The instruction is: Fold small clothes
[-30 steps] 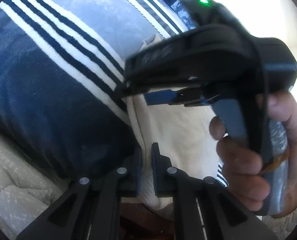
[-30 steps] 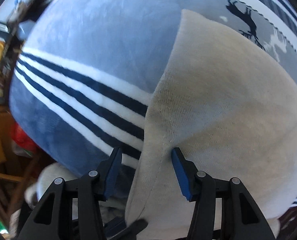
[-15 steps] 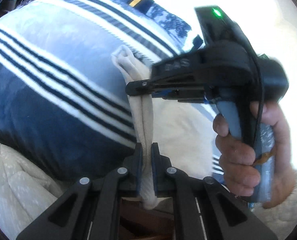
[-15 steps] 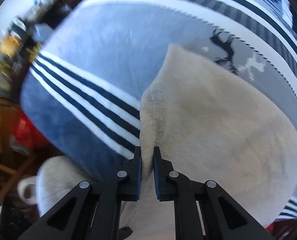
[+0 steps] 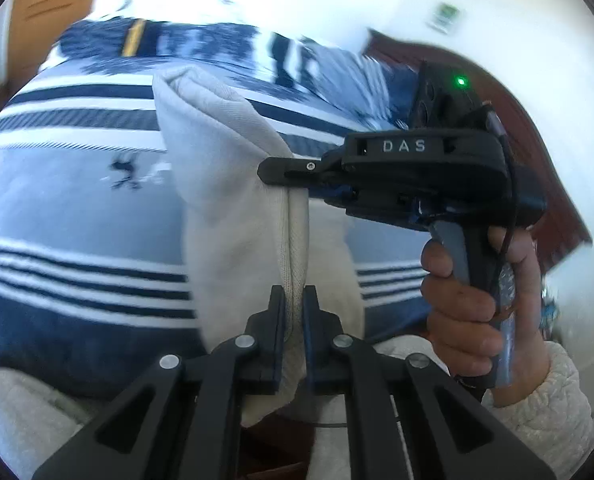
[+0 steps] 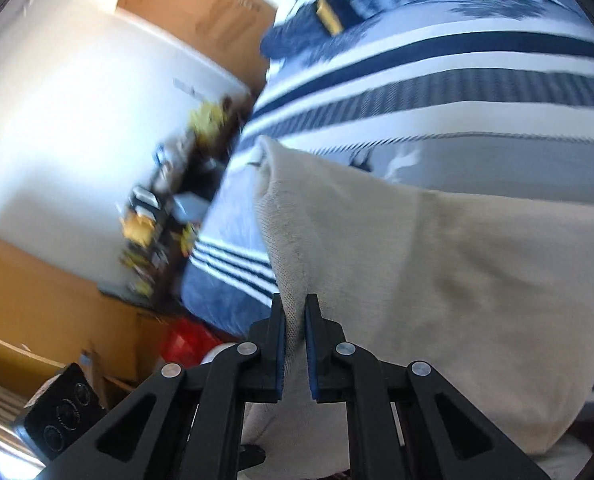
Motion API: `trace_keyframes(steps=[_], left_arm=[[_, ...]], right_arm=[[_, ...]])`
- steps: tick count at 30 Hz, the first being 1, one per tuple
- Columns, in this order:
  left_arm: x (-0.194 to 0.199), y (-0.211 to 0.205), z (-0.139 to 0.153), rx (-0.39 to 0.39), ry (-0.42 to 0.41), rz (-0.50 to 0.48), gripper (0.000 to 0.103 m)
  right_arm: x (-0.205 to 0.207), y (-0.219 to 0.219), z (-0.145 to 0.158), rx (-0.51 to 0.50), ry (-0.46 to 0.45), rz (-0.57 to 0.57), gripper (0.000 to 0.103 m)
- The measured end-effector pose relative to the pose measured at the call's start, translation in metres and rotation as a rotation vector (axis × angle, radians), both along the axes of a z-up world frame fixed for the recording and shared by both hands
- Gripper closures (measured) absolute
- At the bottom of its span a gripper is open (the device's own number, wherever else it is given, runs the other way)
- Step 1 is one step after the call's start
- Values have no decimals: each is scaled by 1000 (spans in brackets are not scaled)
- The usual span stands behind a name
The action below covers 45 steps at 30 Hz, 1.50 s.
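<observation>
A small cream knit garment (image 5: 233, 208) hangs lifted above a blue and white striped blanket (image 5: 65, 208). My left gripper (image 5: 294, 308) is shut on the garment's near edge. My right gripper (image 6: 295, 316) is shut on another part of the same edge (image 6: 437, 272). In the left wrist view the right gripper (image 5: 285, 178) comes in from the right, held by a hand (image 5: 477, 300), pinching the cloth further up. The garment's far end (image 5: 177, 80) droops toward the blanket (image 6: 437, 80).
The blanket covers a bed with a dark wooden headboard (image 5: 537, 152). A wooden door (image 6: 201, 12) and a cluttered shelf (image 6: 165, 216) stand to the left. A red object (image 6: 185, 340) and a cardboard box lie low beside the bed.
The right gripper shut on the garment's edge. Both grippers then lifted the garment up off the blanket, and both views tilted up toward the room.
</observation>
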<state>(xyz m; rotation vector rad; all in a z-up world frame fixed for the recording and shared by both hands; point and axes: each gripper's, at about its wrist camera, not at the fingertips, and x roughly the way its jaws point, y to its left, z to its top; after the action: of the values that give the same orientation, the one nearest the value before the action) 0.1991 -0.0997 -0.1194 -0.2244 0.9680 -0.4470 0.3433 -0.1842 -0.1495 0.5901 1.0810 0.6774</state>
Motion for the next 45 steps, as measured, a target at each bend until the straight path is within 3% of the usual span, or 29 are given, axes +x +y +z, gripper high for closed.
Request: trace_keyframes(steps=[8,13,19,21,23,25,27,29,31,33,35,37,42,45], left_arm=[[19,-100,-39,75,67,-154,95],[39,-153,-81,137,146,-202,95],[44,-187,-132,221,236,-250,95],[41,-191,-125,184,216,-256,95],[39,-197,-115,173,183,-272,95],[41,-209,-123,223,182,-301,95],[48,-211,-143,261,214,-299,94],[57,-205,-166,234,301,-279,94],[60,-188,-170,125,356,-251,93],[56,-169,-155,60,320,-234,86],[55,-146,-137,20,282,-219,69],[58,-117,-122,19,225,-166,54],[82,-45,-127,80,243,51,53],[93,-17,-141,78,277,133,53]], right_arm=[[-28,-129,-56,176,39,-210,95],[-30,-170,-101,222,76,-293,95],[-38,-204,-176,315,198,-381,94],[-43,-205,-172,315,180,-370,94],[-49,-205,-150,293,91,-352,95],[-56,-201,-139,225,58,-363,95],[-55,-197,-153,162,89,-373,94],[-46,-197,-177,80,185,-385,90],[-43,-200,-185,109,241,-403,86],[-48,-204,-170,68,179,-441,76],[-52,-205,-152,59,96,-456,40],[-57,-202,-134,72,28,-453,40],[-34,-181,-102,-14,-36,-380,42],[-7,-165,-103,-132,-16,-348,61]])
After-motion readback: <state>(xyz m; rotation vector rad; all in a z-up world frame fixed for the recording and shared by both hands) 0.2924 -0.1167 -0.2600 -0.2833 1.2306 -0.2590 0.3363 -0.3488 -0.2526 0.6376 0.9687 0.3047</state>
